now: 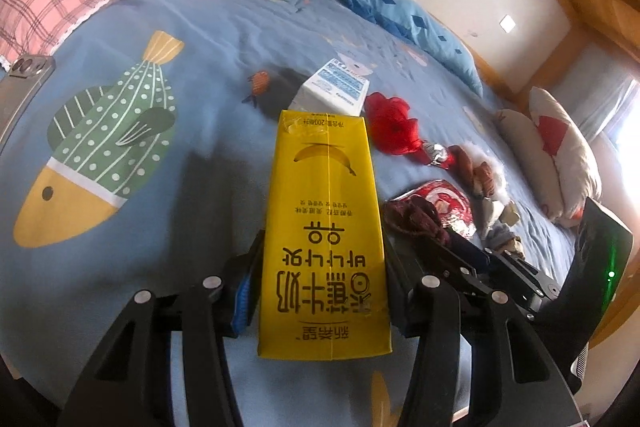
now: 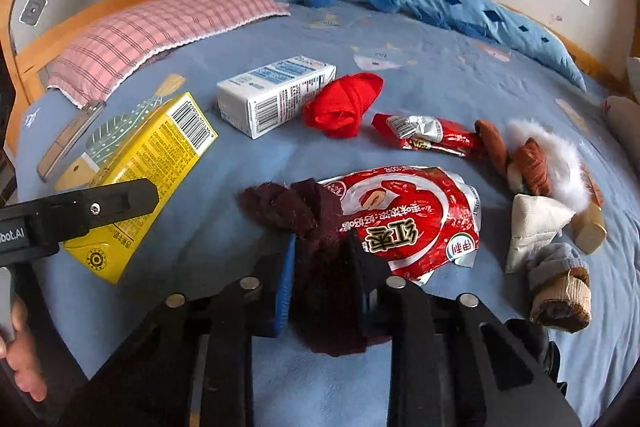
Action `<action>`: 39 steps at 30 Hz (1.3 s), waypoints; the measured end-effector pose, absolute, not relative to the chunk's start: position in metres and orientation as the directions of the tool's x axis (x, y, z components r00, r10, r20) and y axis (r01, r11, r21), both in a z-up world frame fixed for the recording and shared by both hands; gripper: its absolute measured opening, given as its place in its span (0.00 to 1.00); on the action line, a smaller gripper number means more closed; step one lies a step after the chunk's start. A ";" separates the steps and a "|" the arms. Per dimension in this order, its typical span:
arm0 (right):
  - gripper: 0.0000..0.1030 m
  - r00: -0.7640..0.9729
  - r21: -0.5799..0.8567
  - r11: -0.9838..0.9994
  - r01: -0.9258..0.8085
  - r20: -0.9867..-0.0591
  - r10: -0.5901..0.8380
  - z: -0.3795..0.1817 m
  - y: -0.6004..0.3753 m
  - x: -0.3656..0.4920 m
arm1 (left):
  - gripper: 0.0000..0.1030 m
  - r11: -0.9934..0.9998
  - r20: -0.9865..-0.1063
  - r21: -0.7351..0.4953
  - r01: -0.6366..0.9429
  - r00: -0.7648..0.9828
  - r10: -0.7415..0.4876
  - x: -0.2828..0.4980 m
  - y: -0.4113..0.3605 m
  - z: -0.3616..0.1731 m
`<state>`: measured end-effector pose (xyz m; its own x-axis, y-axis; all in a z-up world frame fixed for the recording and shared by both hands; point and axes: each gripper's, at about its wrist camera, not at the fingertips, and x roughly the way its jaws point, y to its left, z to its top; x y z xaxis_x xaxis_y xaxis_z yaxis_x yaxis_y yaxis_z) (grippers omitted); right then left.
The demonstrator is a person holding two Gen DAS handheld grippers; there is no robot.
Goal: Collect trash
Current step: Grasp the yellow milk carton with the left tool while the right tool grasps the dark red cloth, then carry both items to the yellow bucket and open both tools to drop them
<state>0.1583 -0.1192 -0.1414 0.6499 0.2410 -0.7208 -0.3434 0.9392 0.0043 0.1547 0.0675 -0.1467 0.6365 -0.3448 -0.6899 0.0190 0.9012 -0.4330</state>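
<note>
While the blue bedsheet (image 2: 400, 39) is spread with litter and clothing alike, each pair of fingers is already occupied. Ahead of the right fingers and slightly to their right, the red snack bag (image 2: 404, 219) is seen lying flat, one edge tucked under the dark maroon sock (image 2: 304, 227). That sock is pinched between the fingers of the right gripper (image 2: 322, 279), which are drawn narrow on the cloth. The yellow milk carton (image 1: 324, 239) is held lengthwise between the fingers of the left gripper (image 1: 324, 291), clamped on its two long sides, its far end pointing away from them. Beyond that far end the white carton (image 1: 332, 87) is found, with the red sock (image 1: 394, 125) just right of it. Past the snack bag, further from the right fingers, the small red wrapper (image 2: 428, 137) is seen.

The sock is judged to be clothing, not trash; it is best lifted clear of the bag without the bag being dragged. The carton's grip should be kept square so it is not crushed or slipped.
</note>
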 end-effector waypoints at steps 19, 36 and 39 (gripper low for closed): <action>0.23 0.863 0.169 0.971 -0.168 -0.450 0.228 -0.021 -0.250 0.009 | 0.50 0.745 -0.541 -0.497 0.444 0.513 -0.666 0.085 -0.049 -0.077; 0.23 0.848 0.282 0.888 0.362 -0.495 -0.188 -0.042 -0.430 -0.228 | 0.51 0.346 -0.642 -0.430 0.834 -0.012 -0.767 -0.062 -0.293 -0.086; 0.23 0.820 0.310 0.843 0.440 -0.521 -0.237 -0.054 -0.452 -0.264 | 0.51 0.309 -0.672 -0.436 0.845 -0.077 -0.737 -0.085 -0.320 -0.096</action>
